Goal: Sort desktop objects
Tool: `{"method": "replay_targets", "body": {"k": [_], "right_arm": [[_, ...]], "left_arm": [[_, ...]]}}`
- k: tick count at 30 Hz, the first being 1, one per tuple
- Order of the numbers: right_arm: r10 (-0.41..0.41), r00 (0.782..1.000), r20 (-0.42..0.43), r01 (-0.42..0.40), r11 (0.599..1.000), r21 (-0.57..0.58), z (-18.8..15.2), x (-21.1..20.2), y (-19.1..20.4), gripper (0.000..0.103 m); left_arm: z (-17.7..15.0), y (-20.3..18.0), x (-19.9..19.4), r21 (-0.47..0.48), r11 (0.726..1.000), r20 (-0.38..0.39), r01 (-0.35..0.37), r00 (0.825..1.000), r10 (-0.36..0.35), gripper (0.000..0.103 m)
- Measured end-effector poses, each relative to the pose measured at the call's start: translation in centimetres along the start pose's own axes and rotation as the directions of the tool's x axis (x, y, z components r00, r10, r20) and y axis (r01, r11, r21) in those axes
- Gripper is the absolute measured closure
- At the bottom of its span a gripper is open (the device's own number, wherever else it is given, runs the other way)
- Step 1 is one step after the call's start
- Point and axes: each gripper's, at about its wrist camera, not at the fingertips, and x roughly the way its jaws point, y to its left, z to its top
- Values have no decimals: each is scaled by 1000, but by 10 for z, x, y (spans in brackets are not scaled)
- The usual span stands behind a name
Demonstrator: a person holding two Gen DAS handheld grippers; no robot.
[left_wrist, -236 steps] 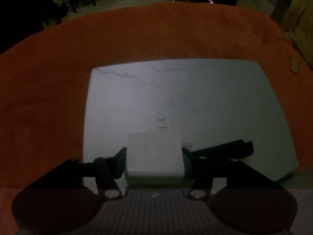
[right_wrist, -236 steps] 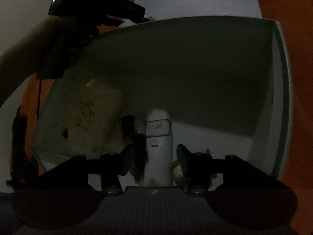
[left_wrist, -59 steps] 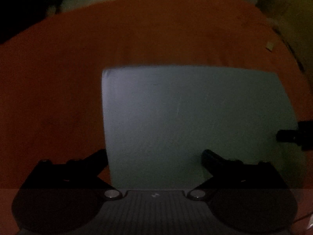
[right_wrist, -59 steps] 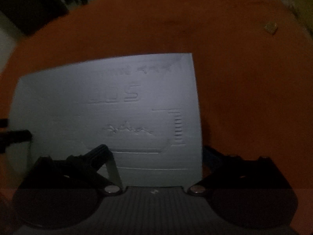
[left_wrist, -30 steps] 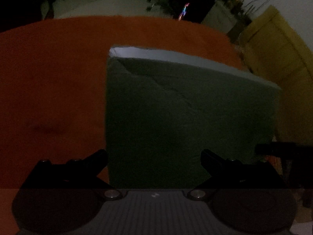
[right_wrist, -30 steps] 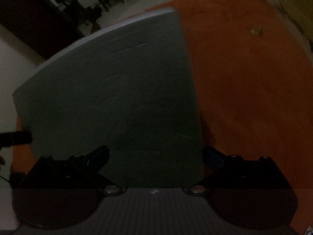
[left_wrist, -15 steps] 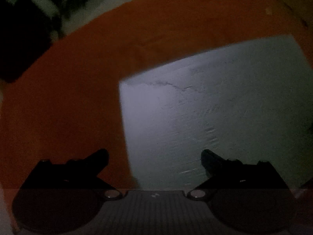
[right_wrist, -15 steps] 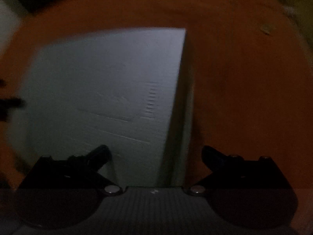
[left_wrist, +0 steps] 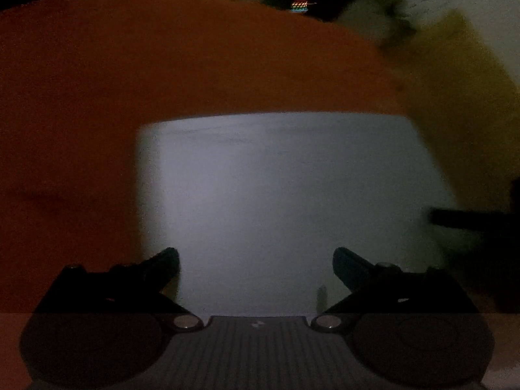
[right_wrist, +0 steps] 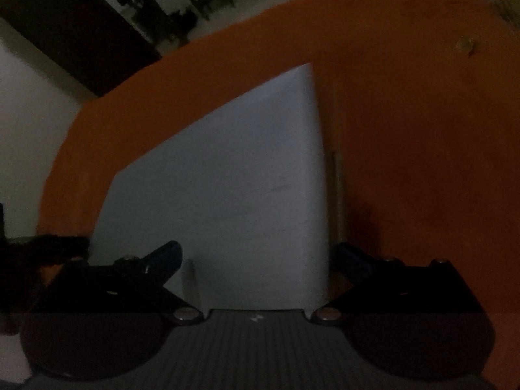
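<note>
Two tools, left (left_wrist: 256,260), right (right_wrist: 256,253), spread wide; one white box (left_wrist: 276,195); orange cloth (left_wrist: 162,65).

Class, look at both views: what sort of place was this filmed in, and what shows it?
Probably a dim room in a home or office: a table under an orange cloth, a white box on it, bare floor and dark furniture beyond.
</note>
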Motion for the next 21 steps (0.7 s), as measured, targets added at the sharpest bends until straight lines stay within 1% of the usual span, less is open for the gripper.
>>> {"method": "replay_targets", "body": {"k": [1, 2, 3, 4, 5, 6, 7, 8, 10, 11, 12, 13, 14, 16, 18, 19, 20, 21], "right_arm": [[20, 1000, 19, -19, 999, -36, -6, -12, 7, 1], [15, 999, 37, -13, 998, -67, -12, -22, 13, 1], [-47, 997, 57, 52, 995, -88, -19, -29, 18, 0], [-116, 991, 67, 123, 987, -99, -25, -32, 21, 0], [-193, 980, 47, 197, 976, -95, -28, -28, 22, 0], [-249, 968, 18, 249, 964, -94, -35, -21, 18, 0], [-286, 958, -6, 284, 955, -92, -39, -15, 17, 0], [-283, 959, -17, 281, 956, -78, -38, -11, 18, 0], [-261, 965, -31, 260, 965, -36, -35, -5, 17, 0], [-252, 967, -32, 251, 967, -31, -32, -4, 20, 0], [-261, 965, -23, 259, 964, -54, -32, -8, 26, 0], [-272, 962, -11, 271, 959, -86, -30, -11, 32, 0], [-288, 958, 5, 286, 948, -138, -27, -11, 39, 0], [-304, 952, 36, 303, 922, -240, -23, -4, 49, 0], [-317, 947, 62, 319, 889, -329, -19, 6, 65, 0], [-316, 947, 64, 317, 873, -370, -18, 13, 72, 0], [-314, 948, 60, 311, 859, -407, -17, 20, 77, 0], [-311, 950, 41, 297, 849, -437, -15, 31, 79, 0]], "left_arm": [[-3, -18, -3, 63, 998, 9, -28, 1000, 27, 5], [-6, -28, -4, 98, 993, 30, -63, 998, 61, 5], [-5, -31, -4, 107, 989, 53, -100, 994, 95, 3], [-5, -35, -5, 116, 984, 77, -137, 989, 129, 3], [-5, -39, -5, 123, 977, 100, -174, 982, 162, 3], [-5, -42, -5, 130, 969, 124, -211, 973, 195, 3], [-5, -46, -6, 136, 959, 148, -247, 963, 227, 3], [-5, -44, -6, 132, 946, 174, -296, 946, 272, 1], [-3, -27, -7, 102, 910, 215, -403, 902, 375, 1], [4, -15, -5, 72, 896, 210, -438, 885, 415, 1], [7, -6, -4, 35, 890, 191, -455, 877, 441, 1], [7, 4, -2, -1, 889, 163, -458, 877, 452, 1], [5, 16, -1, -38, 891, 132, -452, 882, 453, 1], [-6, 40, 8, -105, 903, 62, -417, 903, 425, 1], [-29, 62, 13, -167, 922, 25, -349, 933, 358, 1], [-40, 72, 14, -197, 934, 21, -299, 951, 309, 1], [-47, 75, 18, -217, 943, 29, -251, 964, 263, 1], [-49, 74, 24, -225, 950, 41, -215, 972, 230, 1]]}}
